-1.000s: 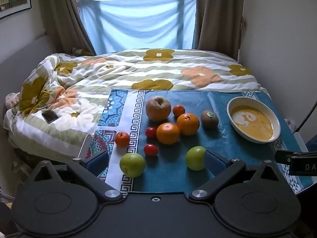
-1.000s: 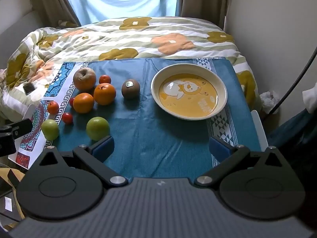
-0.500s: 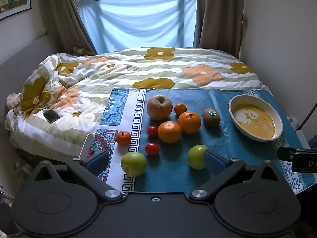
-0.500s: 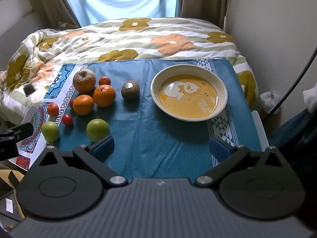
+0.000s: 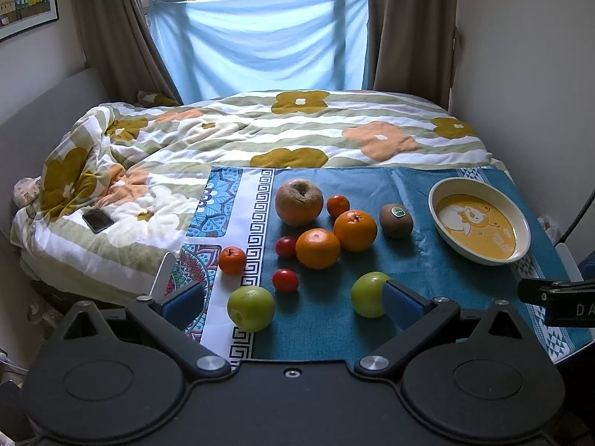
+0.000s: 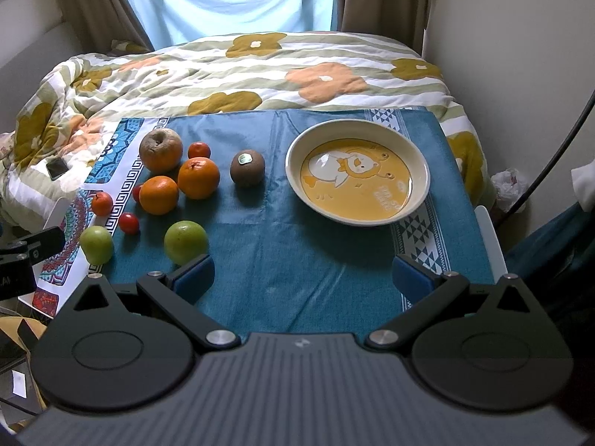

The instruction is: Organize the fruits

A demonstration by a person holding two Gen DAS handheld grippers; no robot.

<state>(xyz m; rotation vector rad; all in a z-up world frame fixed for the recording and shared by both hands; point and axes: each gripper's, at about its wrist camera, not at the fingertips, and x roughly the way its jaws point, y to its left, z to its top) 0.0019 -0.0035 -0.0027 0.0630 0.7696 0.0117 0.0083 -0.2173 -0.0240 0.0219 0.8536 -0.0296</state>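
Since one second ago the left view has shifted slightly: the fruits and bowl (image 5: 479, 200) sit a little higher and further right in it; no fruit has changed place on the cloth. The right view is almost unchanged.

Left hand-held gripper (image 5: 293, 303): fingers wide apart, holding nothing, above the near edge of the counter (image 5: 438, 290). Its right finger (image 5: 399, 303) overlaps the near green apple (image 5: 366, 293); contact cannot be confirmed. The second green apple (image 5: 251, 308) lies between the fingers, toward the left one.

Right hand-held gripper (image 6: 303, 278): fingers wide apart, empty, over bare blue cloth (image 6: 279, 252). The bowl (image 6: 357, 132) lies at 12 to 1 o'clock from it and contains no fruit.

Fruit layout, left view, referenced to the front orange (image 5: 317, 248):
- rear orange (image 5: 355, 230), 2 o'clock, touching
- brown apple (image 5: 299, 202), 11 o'clock, near
- small mandarin (image 5: 337, 205), 1 o'clock, just beside the brown apple
- kiwi (image 5: 396, 220), 2 to 3 o'clock, just beyond the rear orange
- cherry tomato (image 5: 285, 247), 9 o'clock, just beside
- second cherry tomato (image 5: 285, 280), 7 o'clock, near
- small orange-red fruit (image 5: 232, 260), 9 o'clock, on the cloth's patterned border

A phone (image 5: 97, 220) lies on the bed quilt (image 5: 297, 126) at 10 o'clock from the fruit
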